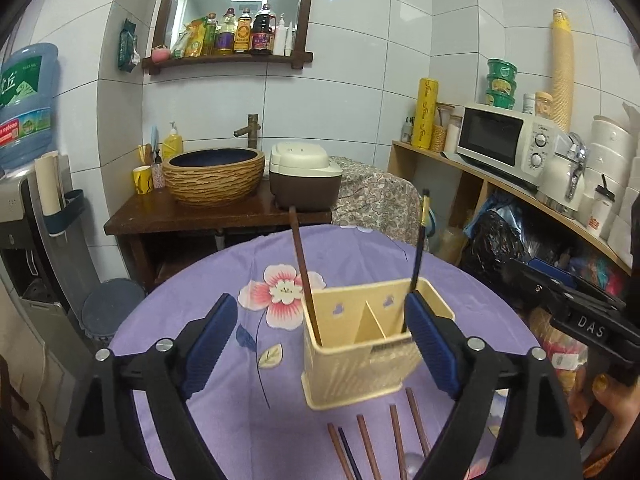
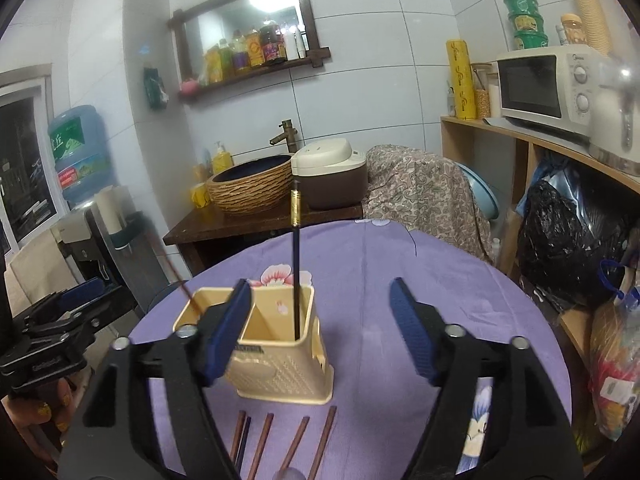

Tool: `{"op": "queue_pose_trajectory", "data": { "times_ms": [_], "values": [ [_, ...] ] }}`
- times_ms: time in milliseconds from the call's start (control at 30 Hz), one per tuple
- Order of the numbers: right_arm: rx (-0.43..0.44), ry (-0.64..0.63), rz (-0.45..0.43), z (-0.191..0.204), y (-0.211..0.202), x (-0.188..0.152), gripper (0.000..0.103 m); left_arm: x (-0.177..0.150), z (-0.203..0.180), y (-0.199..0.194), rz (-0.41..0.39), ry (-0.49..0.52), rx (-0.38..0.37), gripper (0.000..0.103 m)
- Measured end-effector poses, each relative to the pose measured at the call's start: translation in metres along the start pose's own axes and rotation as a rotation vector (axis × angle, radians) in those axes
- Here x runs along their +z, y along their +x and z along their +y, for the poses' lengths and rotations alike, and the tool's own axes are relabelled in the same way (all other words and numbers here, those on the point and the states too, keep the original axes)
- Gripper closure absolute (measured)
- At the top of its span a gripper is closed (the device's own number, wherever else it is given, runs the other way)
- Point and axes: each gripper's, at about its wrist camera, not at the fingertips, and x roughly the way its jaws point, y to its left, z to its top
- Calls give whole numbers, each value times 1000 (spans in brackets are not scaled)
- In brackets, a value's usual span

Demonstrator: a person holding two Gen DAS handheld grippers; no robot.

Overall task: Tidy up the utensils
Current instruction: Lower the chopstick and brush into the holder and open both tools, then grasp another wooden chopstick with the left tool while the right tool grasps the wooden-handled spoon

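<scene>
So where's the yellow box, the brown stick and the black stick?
Box [image 1: 352,376]: left wrist view, front wall.
Brown stick [image 1: 302,264]: left wrist view, middle of shaft.
Black stick [image 2: 296,264]: right wrist view, middle of shaft.

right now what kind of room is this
Probably a small home kitchen or utility corner: a microwave on a shelf, a rice cooker beside a basin sink, and sauce bottles on a wall shelf.
</scene>
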Motion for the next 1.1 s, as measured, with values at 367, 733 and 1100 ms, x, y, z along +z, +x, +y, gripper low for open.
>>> {"op": "queue_pose_trajectory", "data": {
  "times_ms": [367,733,1100],
  "values": [
    [-99,-128,72,6,-41,-87,10,-92,9,-29,139,23,55,11],
    [-198,-155,260,-12,-50,-181,10,-173,-3,-30,347,-23,-29,39],
    [-178,-165,388,-2,-35,-211,10,-192,-10,-33,369,12,7,43]
  ]
}}
